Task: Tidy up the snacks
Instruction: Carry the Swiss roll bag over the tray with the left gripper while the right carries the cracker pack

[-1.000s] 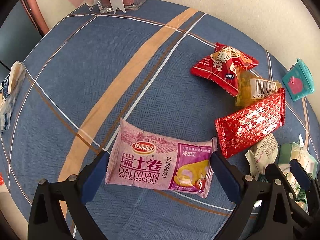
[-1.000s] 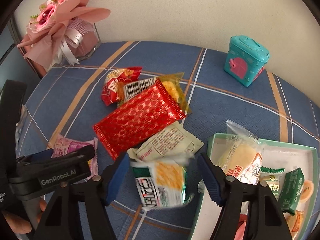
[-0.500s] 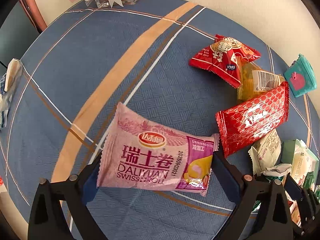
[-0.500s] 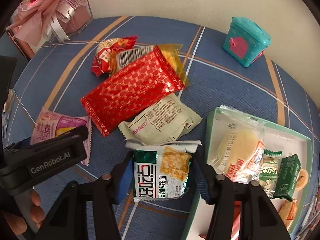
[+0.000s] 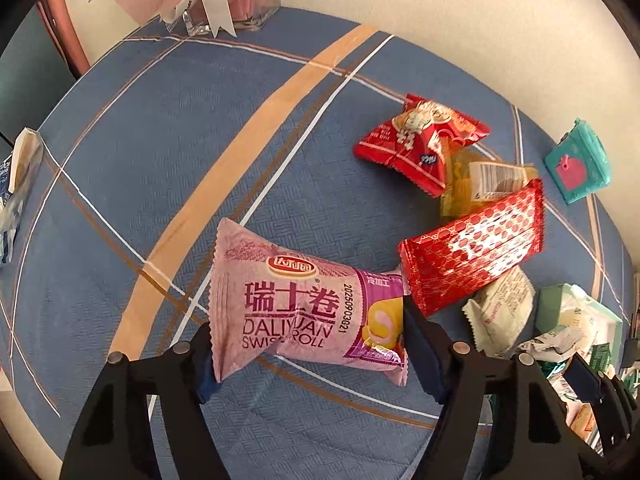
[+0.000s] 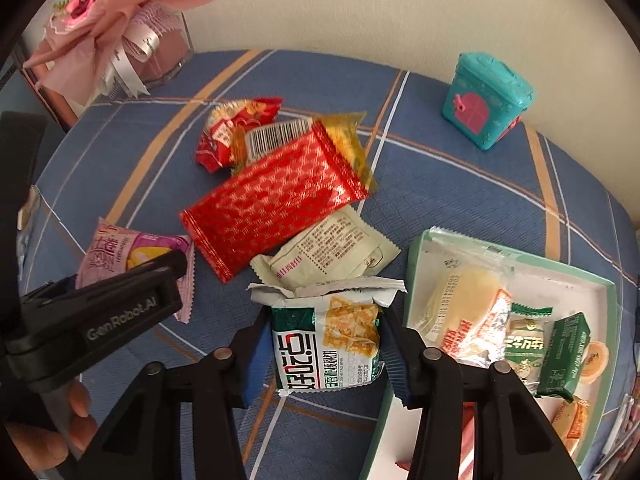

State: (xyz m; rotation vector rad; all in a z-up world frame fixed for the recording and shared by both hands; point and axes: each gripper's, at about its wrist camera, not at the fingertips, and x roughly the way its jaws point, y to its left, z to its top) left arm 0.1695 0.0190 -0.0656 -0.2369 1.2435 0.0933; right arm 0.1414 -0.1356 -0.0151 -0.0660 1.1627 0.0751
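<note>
My left gripper (image 5: pixel 308 344) is shut on a pink Swiss roll packet (image 5: pixel 304 300) and holds it lifted off the blue tablecloth; the packet also shows in the right wrist view (image 6: pixel 132 256). My right gripper (image 6: pixel 324 356) is shut on a green and white cracker packet (image 6: pixel 326 344), held just left of the green-rimmed snack box (image 6: pixel 416 256). The box holds several packets. A large red packet (image 6: pixel 272 204), a cream packet (image 6: pixel 328 252), a yellow packet (image 6: pixel 344 140) and a small red packet (image 6: pixel 236 128) lie on the cloth.
A teal toy house (image 6: pixel 486 100) stands at the back right by the wall. A pink bouquet in a glass vase (image 6: pixel 120 48) stands at the back left. A blue and white packet (image 5: pixel 16 184) lies at the table's left edge.
My left gripper closed on the pink Swiss roll packet and lifted it. My right gripper closed on the cracker packet and raised it beside the box.
</note>
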